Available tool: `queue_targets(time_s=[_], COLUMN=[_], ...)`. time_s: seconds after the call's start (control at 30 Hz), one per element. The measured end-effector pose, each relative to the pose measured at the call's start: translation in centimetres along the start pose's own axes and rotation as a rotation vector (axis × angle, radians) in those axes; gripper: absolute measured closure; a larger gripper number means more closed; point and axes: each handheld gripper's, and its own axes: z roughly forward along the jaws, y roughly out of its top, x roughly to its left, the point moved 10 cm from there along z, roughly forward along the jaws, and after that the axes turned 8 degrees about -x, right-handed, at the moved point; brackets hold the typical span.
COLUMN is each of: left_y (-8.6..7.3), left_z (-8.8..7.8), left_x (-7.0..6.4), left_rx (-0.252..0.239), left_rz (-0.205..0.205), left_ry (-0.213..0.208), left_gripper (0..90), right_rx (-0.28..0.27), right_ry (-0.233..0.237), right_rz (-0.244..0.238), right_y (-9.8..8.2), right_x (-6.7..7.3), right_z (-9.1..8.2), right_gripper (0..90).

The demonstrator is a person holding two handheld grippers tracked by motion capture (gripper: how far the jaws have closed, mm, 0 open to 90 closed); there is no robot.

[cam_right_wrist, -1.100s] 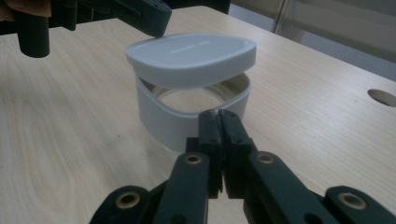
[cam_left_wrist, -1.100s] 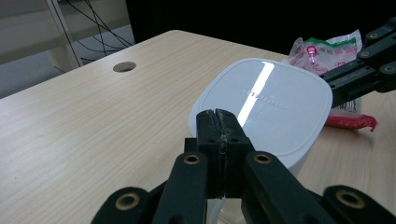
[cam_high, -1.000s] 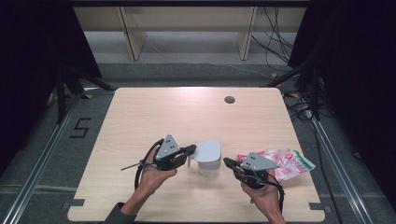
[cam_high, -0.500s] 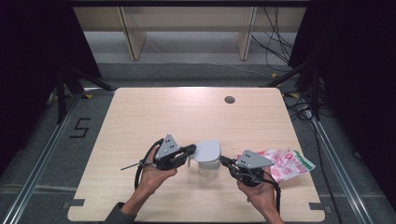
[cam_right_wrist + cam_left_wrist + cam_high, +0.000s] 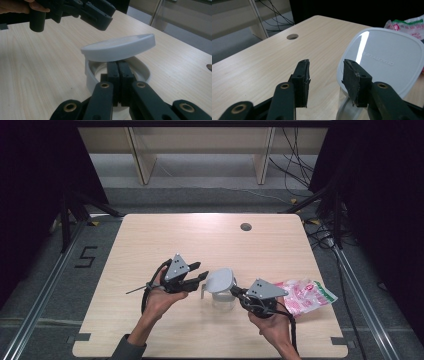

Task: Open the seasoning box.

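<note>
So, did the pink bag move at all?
No. The bag lies in the same spot as before, near the table's right edge.

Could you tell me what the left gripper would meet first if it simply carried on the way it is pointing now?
Most likely the white lid lying askew on the clear container. The left gripper has just been opening; nothing lies between its fingers, and one of them already sits at the lid's edge, though depth is uncertain.

The high view looks forward and down on the whole table (image 5: 150, 240). Each gripper view sits low and close, looking across the tabletop. All three share the white lid (image 5: 220, 280) (image 5: 387, 57) (image 5: 118, 47).
</note>
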Motion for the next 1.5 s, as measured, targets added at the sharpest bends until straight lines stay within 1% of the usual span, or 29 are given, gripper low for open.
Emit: queue_targets(time_s=[0.03,0.07,0.1,0.17,0.2,0.27,0.3,0.33,0.37,0.4,0.47,0.5,0.6,0.63,0.73,0.8,0.83,0.87,0.93,1.0,1.03,1.1,1.17,1.23,1.3,1.37,1.43,1.47,1.5], left_y=[0.0,-0.1,-0.1,-0.2,-0.2,-0.3,-0.2,-0.3,-0.3,-0.5,-0.7,-0.8,-1.4,-1.6,-2.3,-2.5,-2.6,-2.7,-3.0,-3.2,-3.4,-3.8,-4.1,-4.4,-4.6,-4.9,-5.3,-5.5,-5.7], left_z=[-0.1,-0.1,-0.1,-0.1,-0.2,-0.4,-0.6,-0.8,-1.1,-1.3,-1.7,-1.9,-2.4,-2.4,-2.8,-3.1,-3.2,-3.3,-3.6,-3.7,-3.9,-4.1,-4.2,-4.4,-4.4,-4.4,-4.4,-4.4,-4.5], left_x=[0.0,0.0,0.0,0.2,0.3,-0.1,0.0,0.0,0.0,-0.1,-0.2,-0.3,-0.7,-0.8,-1.2,-1.4,-1.6,-1.6,-2.0,-2.3,-2.4,-2.8,-3.3,-3.7,-4.2,-4.8,-5.1,-5.2,-5.4], left_rx=[0.009,0.019,0.022,0.014,0.016,0.004,-0.002,-0.01,-0.013,-0.016,-0.026,-0.036,-0.038,-0.045,-0.046,-0.061,-0.066,-0.062,-0.061,-0.069,-0.066,-0.067,-0.075,-0.073,-0.083,-0.096,-0.086,-0.086,-0.077], left_rz=[0.003,0.01,0.009,-0.032,-0.009,-0.05,-0.049,-0.066,-0.052,-0.078,-0.091,-0.102,-0.104,-0.125,-0.14,-0.153,-0.154,-0.154,-0.146,-0.157,-0.162,-0.166,-0.172,-0.181,-0.199,-0.197,-0.203,-0.2,-0.198], left_ry=[0.0,0.001,-0.003,0.015,0.009,0.004,0.009,0.018,0.013,0.017,0.02,0.017,0.01,0.011,0.004,0.01,0.003,0.015,0.014,0.002,0.011,0.01,-0.004,0.0,-0.011,-0.027,-0.009,-0.013,-0.004], left_gripper=[54.3,53.9,53.3,52.8,52.8,51.7,51.3,51.1,51.1,51.0,50.0,49.1,48.6,48.1,46.2,46.0,45.7,45.1,43.2,40.6,40.3,38.9,36.8,34.2,32.2,31.8,30.6,30.1,29.9], right_rx=[-0.007,-0.017,-0.006,-0.016,-0.008,-0.011,-0.011,-0.017,-0.023,-0.018,-0.017,-0.017,-0.022,-0.019,-0.024,-0.028,-0.026,-0.02,-0.022,-0.029,-0.029,-0.033,-0.037,-0.037,-0.045,-0.04,-0.039,-0.024,-0.036], right_ry=[-0.001,0.002,0.005,0.004,0.006,0.013,0.012,0.008,0.0,0.004,0.016,0.012,0.016,0.014,0.011,0.023,0.022,0.019,0.017,0.026,0.028,0.02,0.017,0.022,0.03,0.036,0.03,0.044,0.035], right_rz=[0.003,-0.021,0.0,-0.008,0.001,-0.01,-0.012,-0.016,0.002,-0.006,-0.021,-0.007,-0.023,-0.032,-0.006,-0.022,-0.029,-0.013,-0.024,-0.029,-0.036,-0.021,-0.012,-0.016,-0.03,-0.034,-0.024,-0.03,-0.027], right_y=[0.1,0.3,0.2,0.4,0.4,0.5,0.6,0.7,0.8,0.9,1.0,1.0,1.2,1.2,1.3,1.5,1.5,1.5,1.6,1.7,1.7,1.8,1.9,2.0,2.2,2.2,2.2,2.1,2.2], right_x=[0.1,0.0,0.1,0.0,0.1,0.2,0.1,0.1,0.2,0.2,0.3,0.4,0.4,0.3,0.6,0.7,0.7,0.8,0.6,0.7,0.7,0.8,0.9,1.0,1.0,1.2,1.2,1.3,1.3], right_z=[0.1,0.2,0.2,0.4,0.3,0.4,0.4,0.4,0.5,0.5,0.5,0.5,0.8,0.8,0.9,1.0,1.0,0.9,0.9,1.0,1.0,1.1,1.2,1.2,1.5,1.5,1.6,1.5,1.6], right_gripper=[90.0,90.0,90.0,90.0,90.0,90.0,90.0,90.0,90.0,90.0,90.0,90.0,90.0,90.0,90.0,90.0,90.0,90.0,90.0,90.0,90.0,90.0,90.0,90.0,90.0,90.0,90.0,90.0,90.0])
